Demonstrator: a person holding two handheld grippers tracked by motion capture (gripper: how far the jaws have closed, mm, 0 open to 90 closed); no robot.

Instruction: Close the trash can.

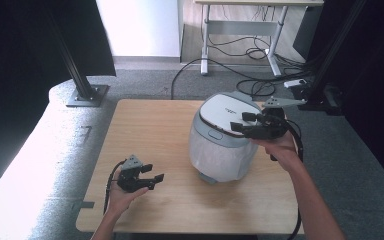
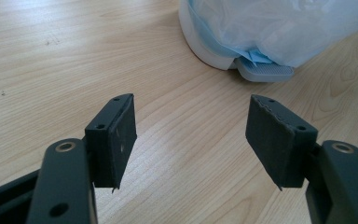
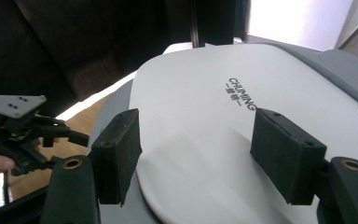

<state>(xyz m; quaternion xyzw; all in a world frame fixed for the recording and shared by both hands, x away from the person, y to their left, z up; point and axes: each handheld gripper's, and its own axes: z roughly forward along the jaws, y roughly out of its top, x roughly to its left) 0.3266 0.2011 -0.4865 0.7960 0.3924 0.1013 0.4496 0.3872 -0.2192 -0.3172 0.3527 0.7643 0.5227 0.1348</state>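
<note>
Rice cooker (image 1: 223, 137) is sitting right of centre on the worktop (image 1: 150, 130), lid down, body wrapped in a translucent plastic bag (image 1: 215, 152). Right gripper (image 1: 245, 122) is hovering over the white lid (image 3: 205, 121), jaws spread wide, gripping nothing. Left gripper (image 1: 149, 172) is idling low over the worktop, well apart from the cooker, jaws spread wide and empty.

Rice cooker (image 1: 223, 137) on table (image 1: 145, 130) (right half), left gripper (image 1: 147, 175) front-left.
</note>
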